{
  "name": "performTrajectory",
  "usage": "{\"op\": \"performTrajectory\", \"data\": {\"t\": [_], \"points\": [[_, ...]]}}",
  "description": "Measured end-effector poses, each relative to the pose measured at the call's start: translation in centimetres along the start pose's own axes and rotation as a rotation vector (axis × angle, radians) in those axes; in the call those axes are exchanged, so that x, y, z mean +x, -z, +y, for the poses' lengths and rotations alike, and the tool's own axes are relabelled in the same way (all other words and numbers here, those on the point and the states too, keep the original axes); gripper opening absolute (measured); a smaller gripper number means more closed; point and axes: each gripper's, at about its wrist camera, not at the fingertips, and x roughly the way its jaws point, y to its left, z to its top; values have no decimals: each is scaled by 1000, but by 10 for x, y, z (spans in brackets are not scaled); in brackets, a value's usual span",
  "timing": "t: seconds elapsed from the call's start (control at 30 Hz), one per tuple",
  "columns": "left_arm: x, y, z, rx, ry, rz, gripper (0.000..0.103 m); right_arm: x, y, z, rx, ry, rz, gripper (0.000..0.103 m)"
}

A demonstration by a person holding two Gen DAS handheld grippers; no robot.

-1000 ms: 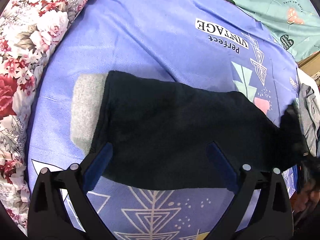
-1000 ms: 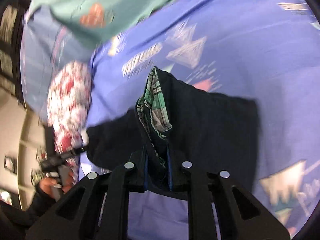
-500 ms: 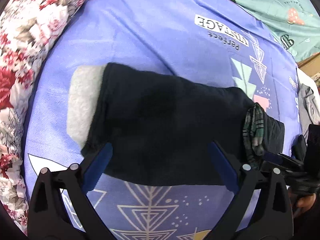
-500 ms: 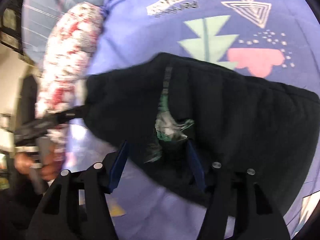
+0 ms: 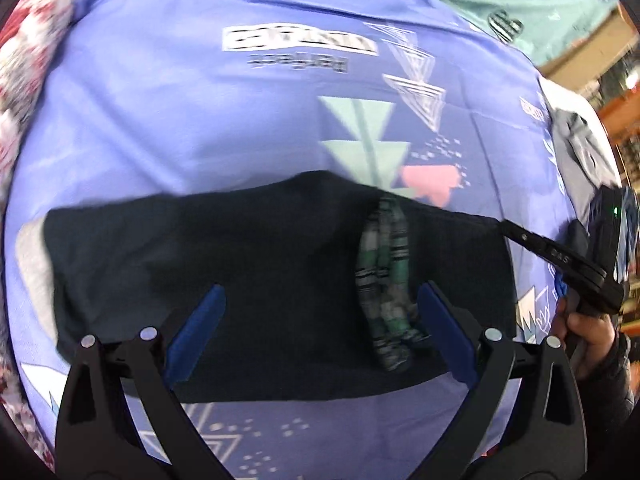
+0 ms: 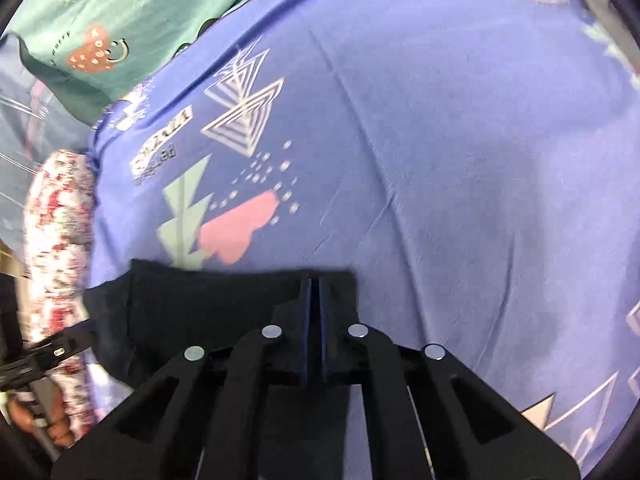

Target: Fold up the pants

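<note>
The black pants (image 5: 248, 272) lie folded flat on the purple bedsheet (image 5: 200, 128), with a grey lining edge (image 5: 34, 272) at the left and a green plaid lining (image 5: 384, 280) showing near the right. My left gripper (image 5: 320, 320) is open and hovers over the pants' near edge. My right gripper (image 6: 314, 292) has its jaws together at the pants' far right corner (image 6: 240, 300); whether cloth is between them I cannot tell. It also shows in the left wrist view (image 5: 552, 256), touching that corner.
A floral pillow (image 5: 28, 40) lies at the left of the bed. A teal patterned sheet (image 6: 112, 20) lies at the far side. A grey garment (image 5: 580, 144) lies at the right edge of the bed.
The right gripper opened and let go of the plaid-lined waist it carried over the pants, then shut at the right corner. The left gripper shifted right.
</note>
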Motion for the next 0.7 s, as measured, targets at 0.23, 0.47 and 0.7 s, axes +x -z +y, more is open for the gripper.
{"op": "performTrajectory", "data": {"t": [0.23, 0.47, 0.7], "points": [[17, -3, -33, 51, 60, 33, 98, -24, 38, 21, -107, -108, 107, 16], [46, 12, -19, 17, 2, 136, 98, -13, 77, 14, -103, -121, 224, 16], [55, 28, 5, -55, -13, 173, 98, -6, 78, 14, -70, -110, 239, 16]]}}
